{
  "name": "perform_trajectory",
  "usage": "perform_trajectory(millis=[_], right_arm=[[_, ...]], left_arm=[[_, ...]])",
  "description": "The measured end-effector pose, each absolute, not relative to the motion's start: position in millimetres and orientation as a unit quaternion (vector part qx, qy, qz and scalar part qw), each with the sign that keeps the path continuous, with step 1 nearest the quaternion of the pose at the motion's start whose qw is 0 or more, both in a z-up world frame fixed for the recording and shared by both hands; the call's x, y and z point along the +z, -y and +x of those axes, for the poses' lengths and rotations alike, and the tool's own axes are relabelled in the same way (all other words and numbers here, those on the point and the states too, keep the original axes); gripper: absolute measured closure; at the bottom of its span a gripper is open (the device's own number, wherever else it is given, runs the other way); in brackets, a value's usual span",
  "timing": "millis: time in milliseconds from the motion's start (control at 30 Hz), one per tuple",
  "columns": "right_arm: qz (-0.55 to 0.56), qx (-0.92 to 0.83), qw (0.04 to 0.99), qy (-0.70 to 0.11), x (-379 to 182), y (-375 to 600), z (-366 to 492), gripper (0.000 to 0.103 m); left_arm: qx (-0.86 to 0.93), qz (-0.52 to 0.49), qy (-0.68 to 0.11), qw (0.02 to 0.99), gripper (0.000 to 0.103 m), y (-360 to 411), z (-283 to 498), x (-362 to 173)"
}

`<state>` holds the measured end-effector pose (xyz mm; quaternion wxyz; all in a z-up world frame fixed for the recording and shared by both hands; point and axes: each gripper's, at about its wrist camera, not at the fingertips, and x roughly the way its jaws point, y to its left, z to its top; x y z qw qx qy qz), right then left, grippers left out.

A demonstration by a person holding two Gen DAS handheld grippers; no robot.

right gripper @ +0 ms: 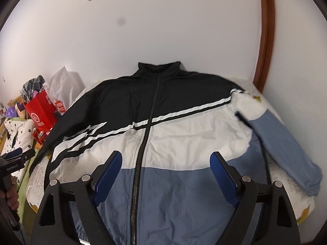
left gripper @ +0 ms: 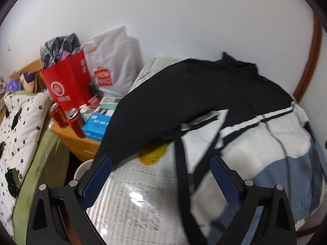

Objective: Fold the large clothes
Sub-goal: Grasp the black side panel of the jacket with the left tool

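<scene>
Nylon-looking black, white and blue zip-front windbreaker jacket (right gripper: pixel 163 134) flat on bed, collar at twelve o'clock. Likely light, limp, slippery; pinch sleeve cuffs or hem corners. Left claw (left gripper: pixel 161 175), right claw (right gripper: pixel 165 173) both apart, empty.

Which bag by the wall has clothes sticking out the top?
The red paper bag, with grey plaid fabric bulging out. The white plastic bag beside it shows nothing sticking out.
</scene>
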<state>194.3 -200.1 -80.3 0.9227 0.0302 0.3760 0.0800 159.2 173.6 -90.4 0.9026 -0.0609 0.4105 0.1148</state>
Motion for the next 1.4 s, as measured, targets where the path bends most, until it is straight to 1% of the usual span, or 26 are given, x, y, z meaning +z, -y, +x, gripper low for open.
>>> perform_trajectory(millis=[400, 467, 600, 667, 700, 733, 767, 800, 867, 900, 933, 967, 1000, 1033, 1067, 1167, 1400], right_arm=[[0.030, 0.027, 0.905, -0.423, -125.0, 211.9, 222.1, 0.016], [0.030, 0.023, 0.903, -0.428, -129.5, 212.6, 224.4, 0.016], [0.022, 0.010, 0.899, -0.437, -139.2, 212.5, 227.0, 0.016], [0.021, 0.006, 0.897, -0.441, -141.8, 212.4, 227.3, 0.016], [0.020, 0.004, 0.897, -0.442, -143.0, 212.5, 226.5, 0.016], [0.020, 0.002, 0.896, -0.444, -143.6, 212.7, 225.9, 0.016], [0.019, -0.001, 0.896, -0.445, -144.1, 212.9, 225.0, 0.016], [0.017, -0.005, 0.895, -0.445, -144.2, 213.2, 223.2, 0.016], [0.017, -0.010, 0.896, -0.444, -143.6, 214.0, 220.0, 0.016], [0.018, -0.013, 0.896, -0.444, -142.8, 215.2, 217.5, 0.016], [0.018, -0.015, 0.896, -0.443, -142.0, 216.2, 215.5, 0.016], [0.020, -0.017, 0.897, -0.442, -141.0, 217.8, 213.3, 0.016], [0.021, -0.018, 0.897, -0.440, -139.8, 219.7, 210.5, 0.016], [0.022, -0.020, 0.898, -0.440, -138.8, 221.7, 207.7, 0.016], [0.022, -0.021, 0.898, -0.440, -137.8, 223.4, 205.7, 0.016], [0.023, -0.022, 0.900, -0.435, -132.6, 229.3, 200.2, 0.016], [0.026, 0.002, 0.910, -0.414, -114.8, 234.0, 204.4, 0.016]], left_arm=[[0.141, -0.059, -0.451, 0.879, 0.007, -224.5, 190.1, -147.7], [0.142, -0.051, -0.452, 0.879, 0.010, -226.2, 196.2, -153.8], [0.149, -0.027, -0.457, 0.877, 0.011, -226.3, 205.9, -165.2], [0.148, -0.023, -0.453, 0.879, 0.017, -227.4, 209.9, -168.2], [0.150, -0.024, -0.448, 0.881, 0.017, -228.5, 211.8, -168.7], [0.152, -0.026, -0.444, 0.883, 0.021, -230.4, 213.4, -168.6], [0.155, -0.029, -0.440, 0.884, 0.028, -231.5, 215.3, -168.4], [0.156, -0.033, -0.436, 0.886, 0.032, -232.5, 216.7, -167.9], [0.157, -0.044, -0.430, 0.888, 0.046, -234.8, 219.2, -166.8], [0.156, -0.054, -0.428, 0.889, 0.051, -236.7, 220.0, -166.6], [0.155, -0.064, -0.425, 0.890, 0.062, -238.3, 219.4, -166.1], [0.153, -0.073, -0.423, 0.890, 0.071, -240.2, 219.7, -165.5], [0.150, -0.080, -0.422, 0.891, 0.075, -240.8, 219.8, -164.5], [0.147, -0.085, -0.422, 0.891, 0.084, -241.2, 220.1, -163.1], [0.146, -0.089, -0.421, 0.891, 0.089, -241.3, 219.8, -161.4], [0.143, -0.104, -0.411, 0.894, 0.093, -242.1, 216.2, -151.2], [0.140, -0.103, -0.375, 0.910, 0.094, -228.4, 210.9, -106.8]])
